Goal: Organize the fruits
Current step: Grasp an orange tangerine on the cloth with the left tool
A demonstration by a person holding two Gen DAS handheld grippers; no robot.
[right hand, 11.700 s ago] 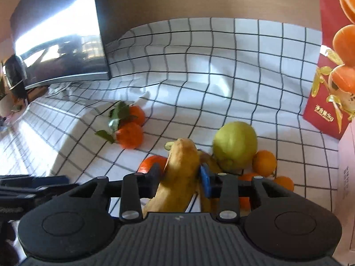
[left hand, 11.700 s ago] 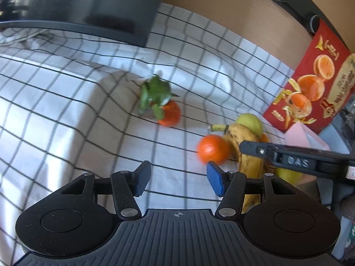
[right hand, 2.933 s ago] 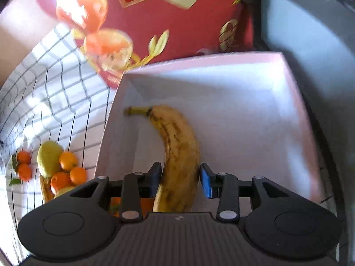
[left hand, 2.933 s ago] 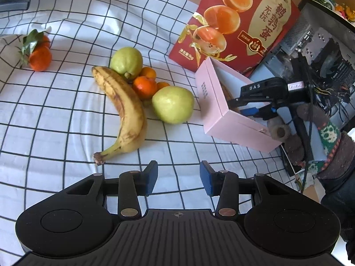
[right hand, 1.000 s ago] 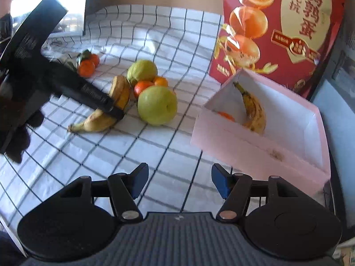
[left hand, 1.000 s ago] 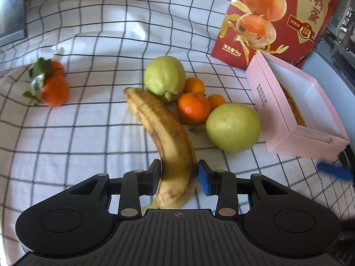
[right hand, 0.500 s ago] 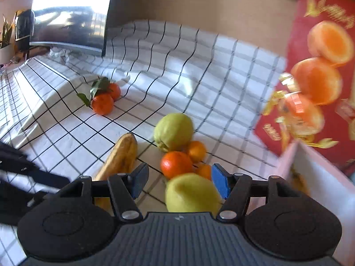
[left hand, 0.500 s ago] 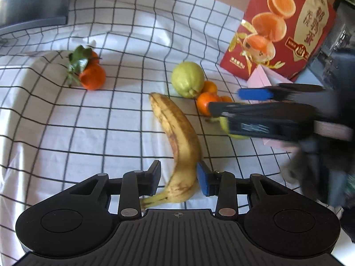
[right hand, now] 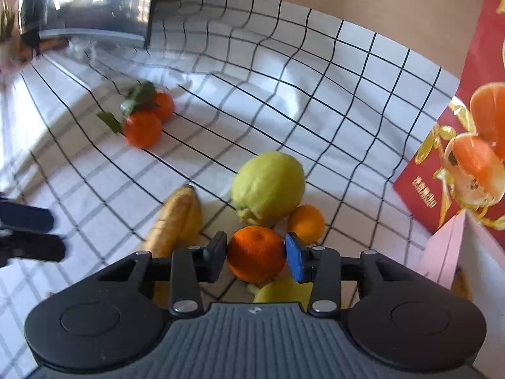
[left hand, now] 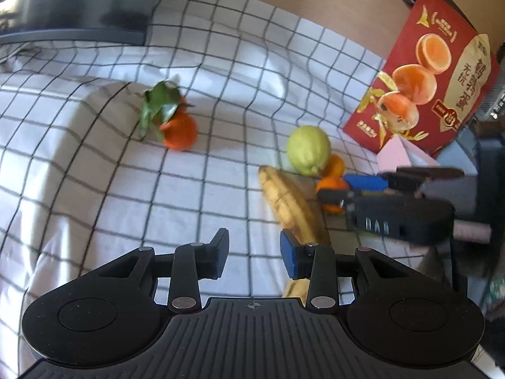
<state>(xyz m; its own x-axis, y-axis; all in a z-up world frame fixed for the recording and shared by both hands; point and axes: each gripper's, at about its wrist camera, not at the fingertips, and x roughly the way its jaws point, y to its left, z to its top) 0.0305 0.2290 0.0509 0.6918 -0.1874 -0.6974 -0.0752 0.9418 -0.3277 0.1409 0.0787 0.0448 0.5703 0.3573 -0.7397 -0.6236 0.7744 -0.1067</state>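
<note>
Fingers (right hand: pixel 292 260) of my right hand-held gripper (right hand: pixel 255 257) stand either side of a round, dimpled orange (right hand: pixel 255 254), pads close to its skin; whether they press it I cannot tell. My left hand-held gripper (left hand: pixel 252 254) is spread open and holds nothing; half a second ago the banana (left hand: pixel 290 205) lay between its fingers, and now that long speckled fruit lies just beside the right finger. Behind the orange sit a knobbly green guava (right hand: pixel 268 186) and a smaller orange (right hand: pixel 306 224), touching. Farther left, well apart, two leafy tangerines (right hand: pixel 143 126) lie on open checked cloth (right hand: pixel 284 79) with room all round. Toward the bench's right edge stands the pink box (right hand: pixel 445 252), its corner showing, with a glossy red carton (right hand: pixel 467 132) behind it.
</note>
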